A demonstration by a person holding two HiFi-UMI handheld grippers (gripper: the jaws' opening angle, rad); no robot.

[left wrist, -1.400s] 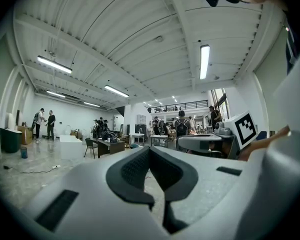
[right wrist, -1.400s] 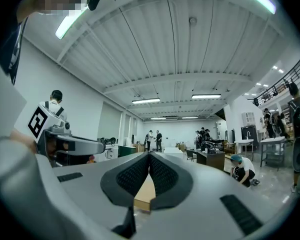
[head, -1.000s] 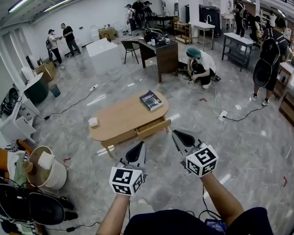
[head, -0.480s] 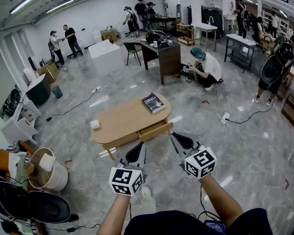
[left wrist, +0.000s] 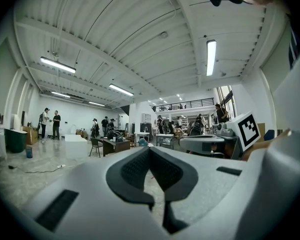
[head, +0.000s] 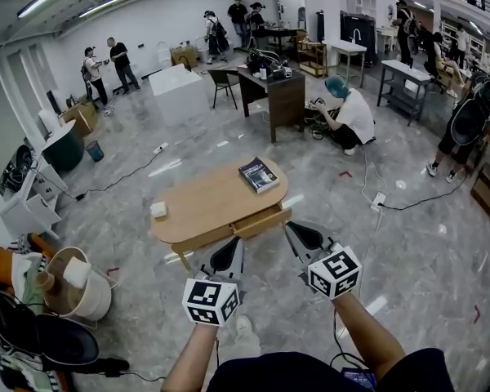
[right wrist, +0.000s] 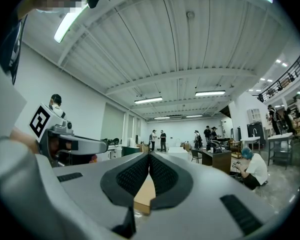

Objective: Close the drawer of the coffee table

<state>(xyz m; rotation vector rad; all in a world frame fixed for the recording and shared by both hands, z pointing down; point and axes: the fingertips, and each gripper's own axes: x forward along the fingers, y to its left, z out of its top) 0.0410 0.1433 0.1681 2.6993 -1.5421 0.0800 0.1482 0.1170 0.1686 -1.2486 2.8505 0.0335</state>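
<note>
The oval wooden coffee table (head: 204, 202) stands on the grey floor ahead of me in the head view. Its drawer (head: 261, 220) sticks out a little from the near right side. A dark book (head: 259, 175) lies on the table's right end and a small white box (head: 158, 210) on its left end. My left gripper (head: 231, 249) and right gripper (head: 297, 233) hang in the air short of the table, both shut and empty. A strip of the table's wood (right wrist: 144, 196) shows below the right gripper's (right wrist: 149, 155) closed pads. The left gripper (left wrist: 149, 149) faces across the hall.
A person crouches (head: 351, 117) beyond the table by a dark desk (head: 273, 92). A power strip with cable (head: 377, 198) lies at the right. A round basket (head: 77, 288) and white cabinet (head: 28, 207) stand at the left. Other people stand far back.
The view has drifted slightly toward the table, which now sits a bit closer and more central. Both grippers keep the same pose and stay shut.
</note>
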